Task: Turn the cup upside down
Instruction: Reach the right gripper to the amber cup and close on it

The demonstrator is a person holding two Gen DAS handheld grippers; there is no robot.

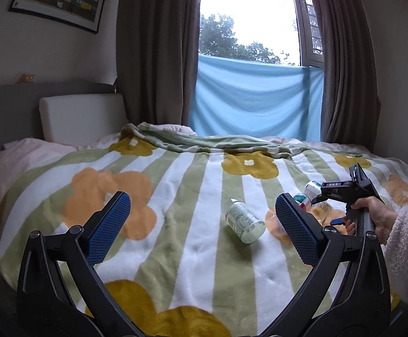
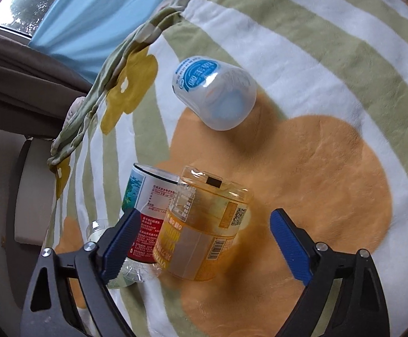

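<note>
Several cut-bottle cups lie on a striped flower blanket. In the right wrist view a yellow-labelled clear cup lies between the fingers of my open right gripper, beside a red-and-white labelled cup. A white cup with a blue label lies farther off on its side. In the left wrist view my left gripper is open and empty above the blanket, with a green-labelled clear cup lying ahead. The right gripper tool is held by a hand at the right.
The bed reaches a window with a blue cloth and brown curtains. A white pillow stands at the headboard on the left. A folded blanket ridge crosses the far side of the bed.
</note>
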